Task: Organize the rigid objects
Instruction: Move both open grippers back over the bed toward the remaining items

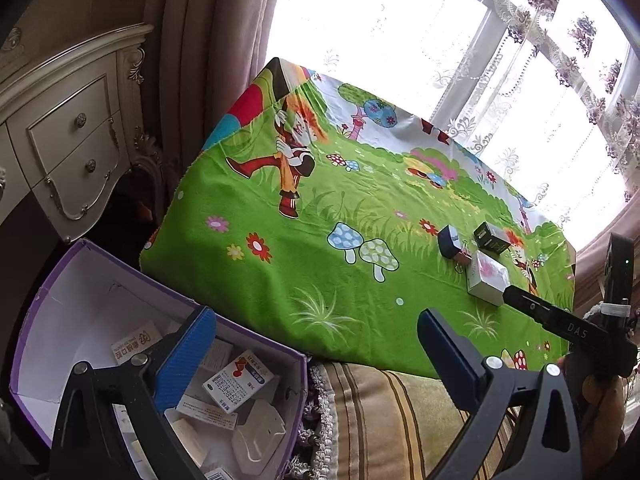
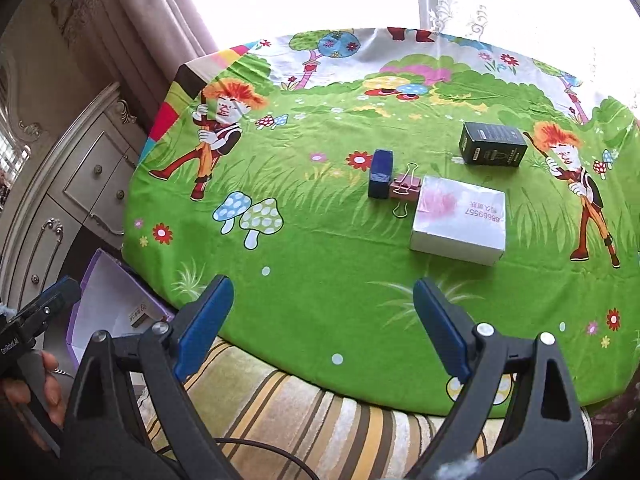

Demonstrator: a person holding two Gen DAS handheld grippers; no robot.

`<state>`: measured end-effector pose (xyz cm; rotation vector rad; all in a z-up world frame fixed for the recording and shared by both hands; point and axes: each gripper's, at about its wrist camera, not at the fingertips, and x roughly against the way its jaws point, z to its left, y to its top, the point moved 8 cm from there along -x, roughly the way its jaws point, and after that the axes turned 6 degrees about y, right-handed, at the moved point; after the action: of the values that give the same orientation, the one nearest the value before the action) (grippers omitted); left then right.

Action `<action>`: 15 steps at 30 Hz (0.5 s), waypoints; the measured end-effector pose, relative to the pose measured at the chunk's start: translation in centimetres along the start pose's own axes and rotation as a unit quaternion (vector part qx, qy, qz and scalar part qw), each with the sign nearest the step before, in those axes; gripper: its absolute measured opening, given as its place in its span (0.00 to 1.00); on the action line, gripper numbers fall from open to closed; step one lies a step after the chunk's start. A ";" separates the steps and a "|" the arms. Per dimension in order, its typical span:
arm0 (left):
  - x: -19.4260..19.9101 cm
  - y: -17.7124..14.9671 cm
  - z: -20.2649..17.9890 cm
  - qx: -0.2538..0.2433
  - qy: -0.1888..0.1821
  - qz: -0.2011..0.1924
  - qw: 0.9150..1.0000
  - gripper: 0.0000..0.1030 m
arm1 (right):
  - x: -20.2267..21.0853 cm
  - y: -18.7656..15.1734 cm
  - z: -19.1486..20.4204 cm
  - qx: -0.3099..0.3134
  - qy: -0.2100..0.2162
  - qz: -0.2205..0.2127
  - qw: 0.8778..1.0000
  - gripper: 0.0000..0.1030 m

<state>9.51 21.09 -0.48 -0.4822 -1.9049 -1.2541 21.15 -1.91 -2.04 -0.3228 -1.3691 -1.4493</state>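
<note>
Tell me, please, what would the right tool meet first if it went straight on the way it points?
Probably the green tablecloth first; the right tool is open and empty. The white box lies beyond, slightly right, though depth is unclear.

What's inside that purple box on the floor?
The purple box holds a jumble of small cartons, one white carton with red and blue print on top. The left gripper hides part of them.

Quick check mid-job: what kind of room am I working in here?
Most likely a home bedroom or living room: an ornate cream dresser, floral lace curtains over a bright window, and a cartoon-print cloth covering the work surface.
</note>
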 end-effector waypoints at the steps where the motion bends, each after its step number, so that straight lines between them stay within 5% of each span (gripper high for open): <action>1: -0.2 0.1 -0.4 -0.002 -0.003 0.001 1.000 0.99 | 0.0 0.4 -1.0 -0.010 -0.010 -0.005 1.000 0.90; 15: -3.3 1.8 -7.5 -0.051 -0.043 0.013 0.998 0.99 | -2.5 2.2 -9.1 -0.072 -0.084 -0.010 0.994 0.91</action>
<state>15.77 15.48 -0.50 -0.6206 -1.9059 -1.3380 27.98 -7.84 -5.59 -0.5372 -1.4065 -1.5702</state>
